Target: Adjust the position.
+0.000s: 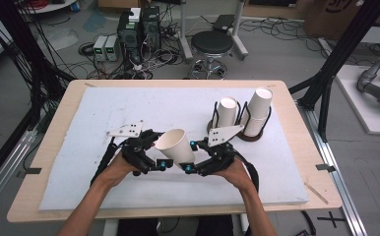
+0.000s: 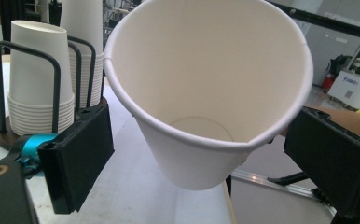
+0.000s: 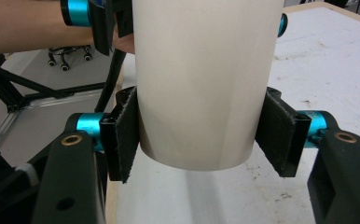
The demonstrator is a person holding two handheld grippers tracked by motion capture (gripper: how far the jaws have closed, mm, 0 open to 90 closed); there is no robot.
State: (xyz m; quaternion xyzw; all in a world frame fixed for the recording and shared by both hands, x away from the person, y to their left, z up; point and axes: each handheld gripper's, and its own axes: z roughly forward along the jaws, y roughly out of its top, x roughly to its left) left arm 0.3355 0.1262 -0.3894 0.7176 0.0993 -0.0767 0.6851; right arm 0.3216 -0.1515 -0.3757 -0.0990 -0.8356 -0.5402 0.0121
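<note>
You won't find a word, number or brand you can read anywhere here: the paper cup (image 2: 206, 93) you are holding is plain white inside and out, the stacked cups (image 2: 38, 79) in the rack carry no print, and the tabletop (image 1: 55, 128) bears no label. Far off in the left gripper view a white cabinet (image 2: 353, 86) carries a small blue mark and a square code, both too blurred for you to make out
</note>
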